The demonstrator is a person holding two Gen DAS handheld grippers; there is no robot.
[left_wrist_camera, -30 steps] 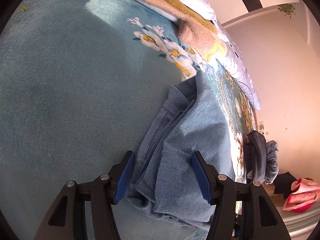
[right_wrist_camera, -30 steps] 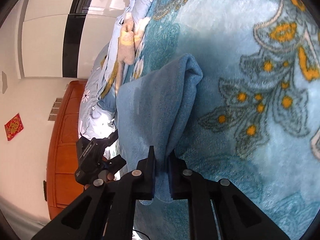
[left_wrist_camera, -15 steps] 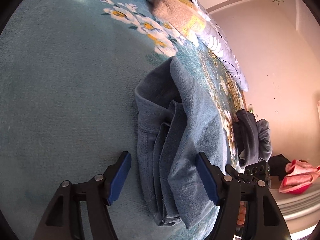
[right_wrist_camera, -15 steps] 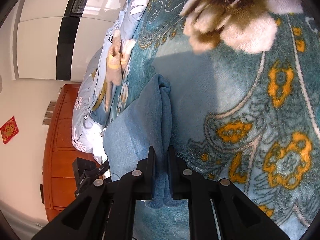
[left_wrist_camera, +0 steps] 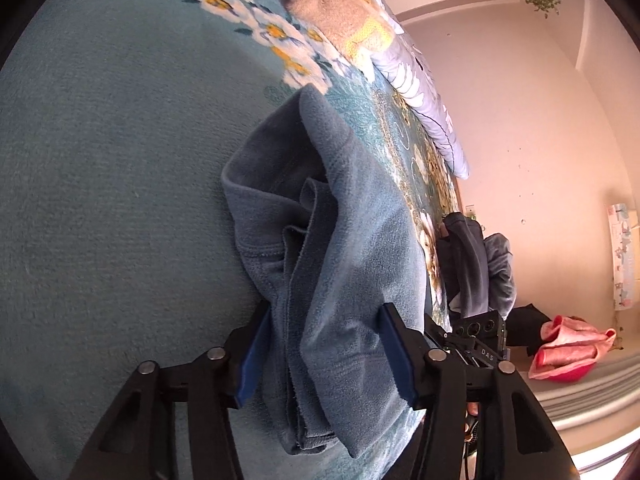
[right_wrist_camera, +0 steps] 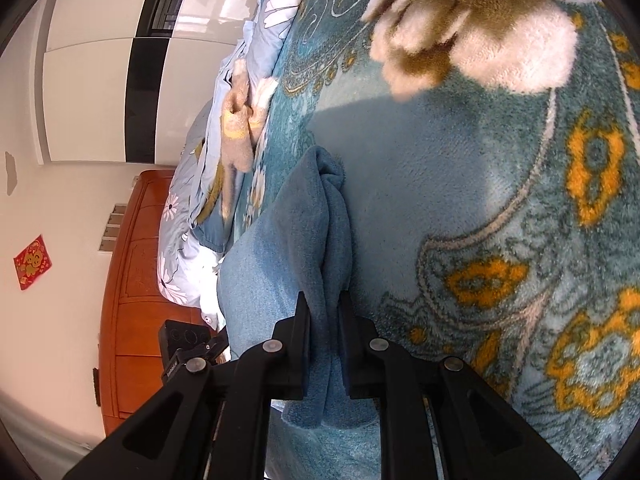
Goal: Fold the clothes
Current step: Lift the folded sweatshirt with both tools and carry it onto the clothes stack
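Observation:
A folded blue fleece garment [left_wrist_camera: 340, 248] lies on the teal floral blanket [left_wrist_camera: 112, 168]. In the left wrist view my left gripper [left_wrist_camera: 324, 354] is open, its blue-padded fingers [left_wrist_camera: 253, 356] on either side of the garment's folded layers. In the right wrist view my right gripper [right_wrist_camera: 325, 332] is shut on the other end of the same blue garment [right_wrist_camera: 296, 232], pinching a thick fold just above the blanket [right_wrist_camera: 500, 208]. The right gripper's body also shows in the left wrist view [left_wrist_camera: 480, 330], behind the garment.
A beige-and-yellow knitted item [left_wrist_camera: 340, 8] and a pale floral duvet [left_wrist_camera: 424, 96] lie at the head of the bed. Dark grey clothes [left_wrist_camera: 472, 264] hang off the bed edge. A pink cloth [left_wrist_camera: 568, 344] sits on a ledge. A wooden headboard [right_wrist_camera: 132, 300] is at the left.
The garment has been drawn together into a narrower, thicker fold. My left gripper has moved in around its layers, still open. My right gripper keeps its pinch and has shifted over the blanket.

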